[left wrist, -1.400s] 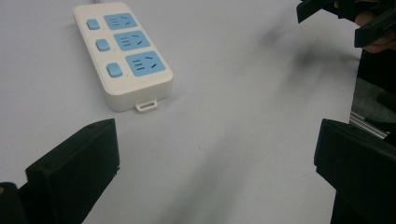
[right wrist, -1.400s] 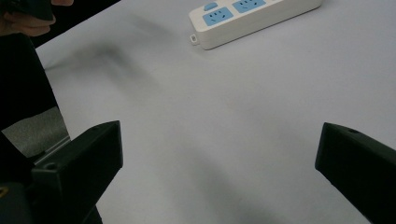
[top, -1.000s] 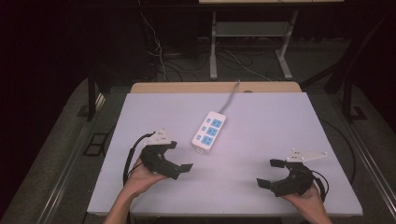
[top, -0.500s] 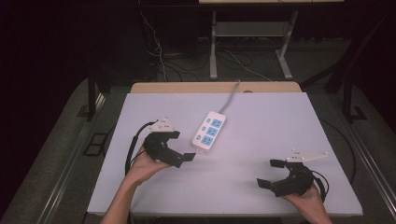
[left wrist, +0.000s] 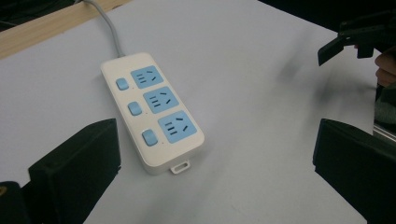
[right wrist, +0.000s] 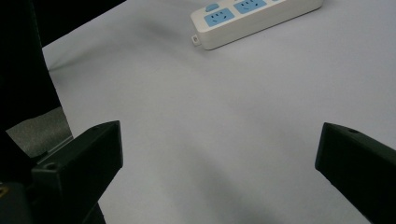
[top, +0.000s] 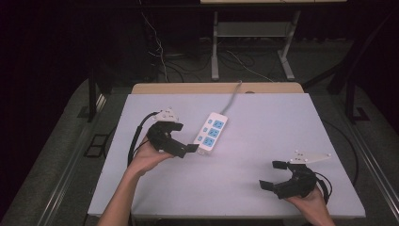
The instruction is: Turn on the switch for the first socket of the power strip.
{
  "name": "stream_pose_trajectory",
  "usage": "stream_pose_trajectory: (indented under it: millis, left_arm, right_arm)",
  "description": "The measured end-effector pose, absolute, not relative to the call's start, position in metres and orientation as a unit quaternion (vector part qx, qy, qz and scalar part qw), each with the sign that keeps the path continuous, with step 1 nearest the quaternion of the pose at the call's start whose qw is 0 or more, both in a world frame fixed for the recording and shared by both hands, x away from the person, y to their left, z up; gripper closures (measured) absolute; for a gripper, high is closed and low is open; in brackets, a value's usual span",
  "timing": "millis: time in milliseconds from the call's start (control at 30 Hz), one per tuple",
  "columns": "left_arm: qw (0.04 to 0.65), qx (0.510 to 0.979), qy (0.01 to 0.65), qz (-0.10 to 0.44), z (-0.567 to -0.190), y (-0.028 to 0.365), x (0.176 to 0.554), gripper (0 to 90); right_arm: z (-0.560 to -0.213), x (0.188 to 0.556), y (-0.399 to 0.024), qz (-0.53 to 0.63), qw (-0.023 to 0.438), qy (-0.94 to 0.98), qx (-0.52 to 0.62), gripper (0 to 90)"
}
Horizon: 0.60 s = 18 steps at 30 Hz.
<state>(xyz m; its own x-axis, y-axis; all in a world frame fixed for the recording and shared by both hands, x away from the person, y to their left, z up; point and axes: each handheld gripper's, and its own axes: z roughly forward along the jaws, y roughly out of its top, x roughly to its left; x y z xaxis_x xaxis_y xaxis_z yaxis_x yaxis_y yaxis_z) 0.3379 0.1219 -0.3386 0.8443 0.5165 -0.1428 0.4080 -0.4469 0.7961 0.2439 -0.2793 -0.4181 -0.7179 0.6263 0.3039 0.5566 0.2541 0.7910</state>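
Note:
A white power strip (top: pixel 211 133) with three blue sockets and blue switches lies near the middle of the pale table (top: pixel 268 117). Its grey cord (top: pixel 231 100) runs off over the far edge. My left gripper (top: pixel 184 137) is open just left of the strip's near end, one jaw almost at the strip's corner. In the left gripper view the power strip (left wrist: pixel 154 109) lies ahead between the wide-apart jaws of the left gripper (left wrist: pixel 215 182). My right gripper (top: pixel 272 175) rests open near the front right corner, empty. The power strip's near end (right wrist: pixel 252 14) appears far ahead of the right gripper (right wrist: pixel 215 177).
A wooden strip (top: pixel 188 88) borders the table's far edge. Behind it on the dark floor stand a metal desk frame (top: pixel 249 28) and loose cables (top: pixel 160 52). The other hand's gripper (left wrist: pixel 359 37) shows at the top right of the left gripper view.
My left gripper has moved forward and to the right, up to the power strip's near end. The right gripper has stayed put.

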Motion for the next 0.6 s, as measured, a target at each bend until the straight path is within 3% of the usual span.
stream_pose_trajectory:
  millis: [600]
  left_arm:
    - [0.452,0.847,0.273,0.058,-0.327,0.118,0.367,0.0]
  right_arm:
    - [-0.419,0.244,-0.279,0.483,0.036,0.792,0.372,0.4]
